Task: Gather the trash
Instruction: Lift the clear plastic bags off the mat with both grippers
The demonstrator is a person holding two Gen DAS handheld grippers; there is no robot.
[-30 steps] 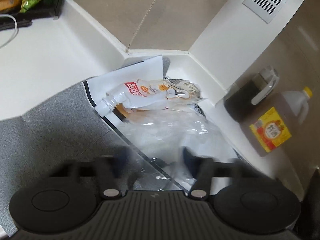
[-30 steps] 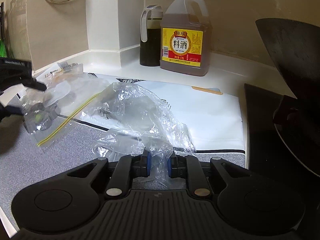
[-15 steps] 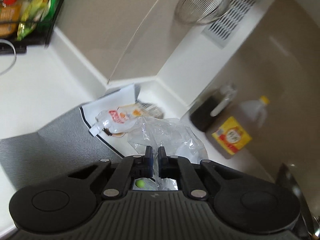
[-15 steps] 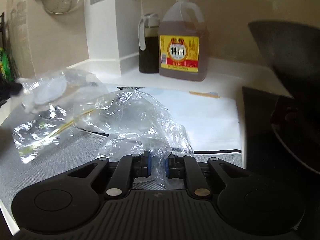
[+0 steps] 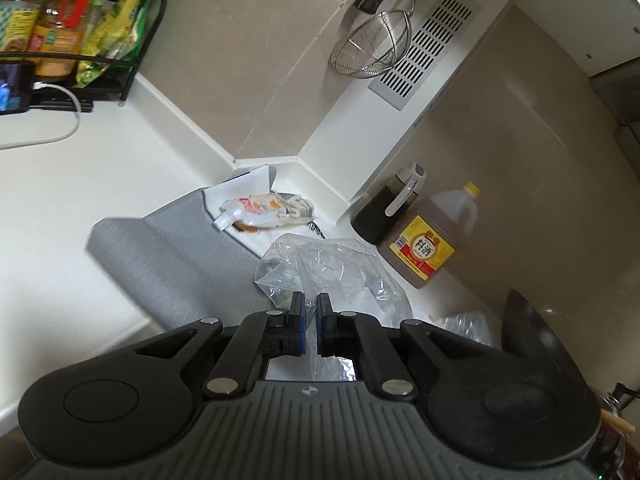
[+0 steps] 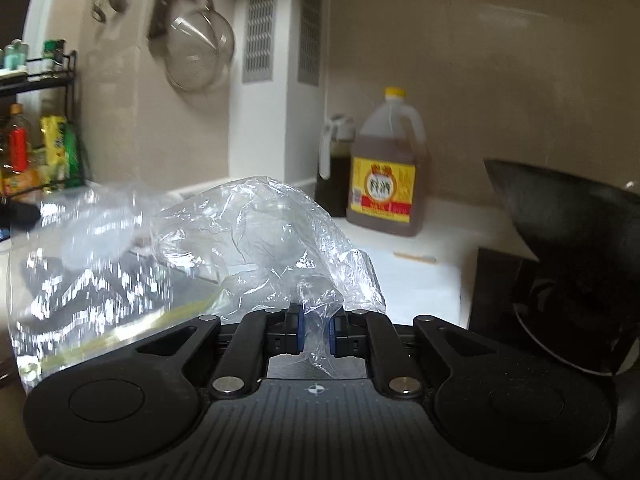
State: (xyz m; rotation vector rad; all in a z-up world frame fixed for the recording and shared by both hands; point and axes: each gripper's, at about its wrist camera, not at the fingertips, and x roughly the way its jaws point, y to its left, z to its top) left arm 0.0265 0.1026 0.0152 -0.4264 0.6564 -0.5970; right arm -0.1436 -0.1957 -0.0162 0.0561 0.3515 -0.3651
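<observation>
My left gripper (image 5: 311, 307) is shut on a clear zip bag (image 5: 320, 268) and holds it above the grey mat (image 5: 188, 272). My right gripper (image 6: 316, 322) is shut on a crumpled clear plastic bag (image 6: 256, 236), lifted off the counter. The zip bag with a yellow-green strip shows blurred at the left of the right wrist view (image 6: 92, 280). A white spouted food pouch (image 5: 248, 210) and other wrappers (image 5: 294, 208) lie on white paper in the counter corner, beyond the left gripper.
A cooking-wine jug (image 5: 428, 240) and a dark oil bottle (image 5: 384, 212) stand by the wall. A black wok (image 6: 568, 248) sits at right. A mesh strainer (image 5: 372, 48) hangs on the wall. A condiment rack (image 5: 72, 28) and a phone (image 5: 14, 88) are at far left.
Both grippers have risen and pulled back from the counter, each lifting its plastic bag. The left gripper went from open over the trash to shut on the zip bag.
</observation>
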